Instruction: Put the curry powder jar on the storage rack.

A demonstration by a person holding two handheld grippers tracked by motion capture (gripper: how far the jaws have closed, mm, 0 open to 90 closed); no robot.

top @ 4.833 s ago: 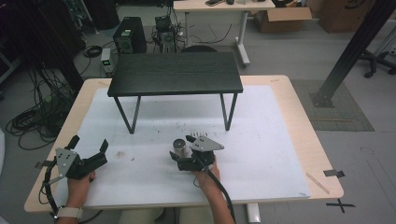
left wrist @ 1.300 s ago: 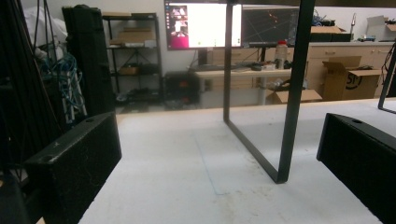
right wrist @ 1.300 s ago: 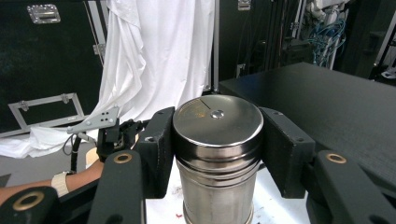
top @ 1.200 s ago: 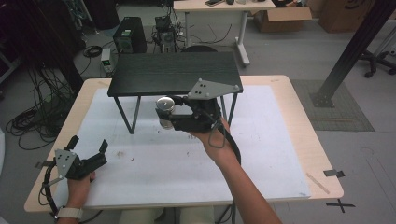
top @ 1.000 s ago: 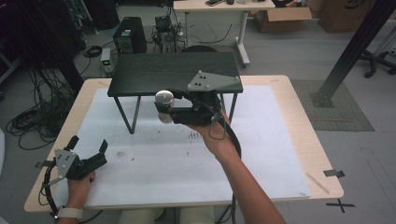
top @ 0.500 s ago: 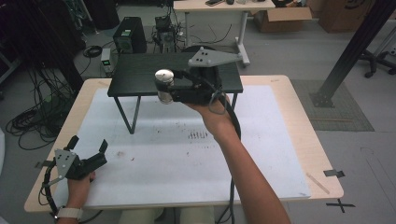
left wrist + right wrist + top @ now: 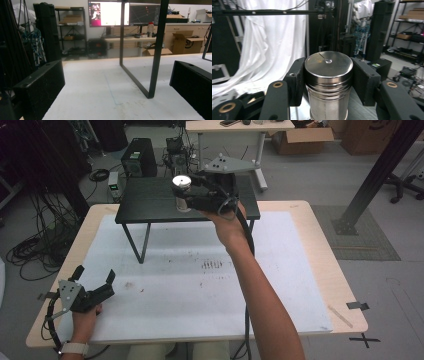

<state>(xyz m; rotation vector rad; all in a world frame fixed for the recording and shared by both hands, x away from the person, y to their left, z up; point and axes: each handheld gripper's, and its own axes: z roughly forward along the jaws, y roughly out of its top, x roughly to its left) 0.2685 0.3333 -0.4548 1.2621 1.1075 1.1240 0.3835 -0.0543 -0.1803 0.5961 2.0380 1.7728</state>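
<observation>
A shiny metal canister [image 7: 182, 191] with a flat lid is held upright in my right gripper [image 7: 187, 195], over the top of the small black stand [image 7: 145, 202] at the table's far side. Whether its base touches the stand I cannot tell. In the right gripper view the canister [image 7: 328, 82] sits between both pads [image 7: 297, 81], which press its sides. My left gripper [image 7: 95, 287] rests open at the near left corner of the white mat [image 7: 200, 290], nothing between its jaws. In the left gripper view a leg of the stand [image 7: 155, 50] rises ahead.
The wooden table [image 7: 325, 255] carries the mat, with dark smudges [image 7: 212, 265] at its middle. Beyond the far edge stand a computer tower [image 7: 137, 157], cables [image 7: 30, 250] on the floor at left, and a metal post [image 7: 375, 175] at right.
My right gripper has lifted the canister from the near mat and carried it away and up, over the black stand's top. The left gripper has stayed put.
</observation>
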